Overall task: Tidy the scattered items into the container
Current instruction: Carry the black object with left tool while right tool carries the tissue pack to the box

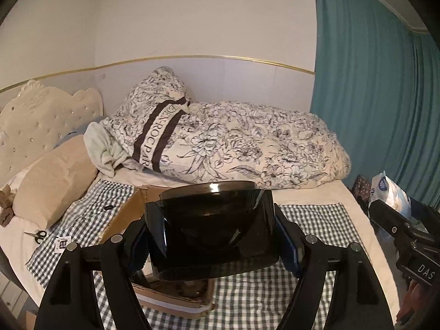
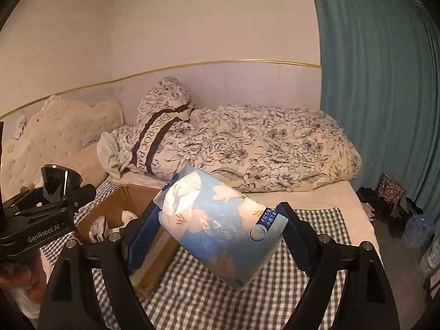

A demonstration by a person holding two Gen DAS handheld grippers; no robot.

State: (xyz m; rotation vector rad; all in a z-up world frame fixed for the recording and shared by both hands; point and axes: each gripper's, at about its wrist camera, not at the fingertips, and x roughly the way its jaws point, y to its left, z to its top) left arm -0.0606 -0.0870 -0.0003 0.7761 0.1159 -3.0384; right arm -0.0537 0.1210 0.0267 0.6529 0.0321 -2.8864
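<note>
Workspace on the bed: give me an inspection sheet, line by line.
Surface: checked cloth spread over the bed.
Job's things: black bowl held above the cardboard box; blue tissue pack held beside the box; the box already holds some pale items.
Clutter: scissors, a small black ring and a small card on the cloth and sheet left of the box.
Grippers: left claw shut on the bowl; right claw shut on the tissue pack.
Cables: nothing seen.
Surroundings: floral duvet, beige pillow, teal curtain.
</note>
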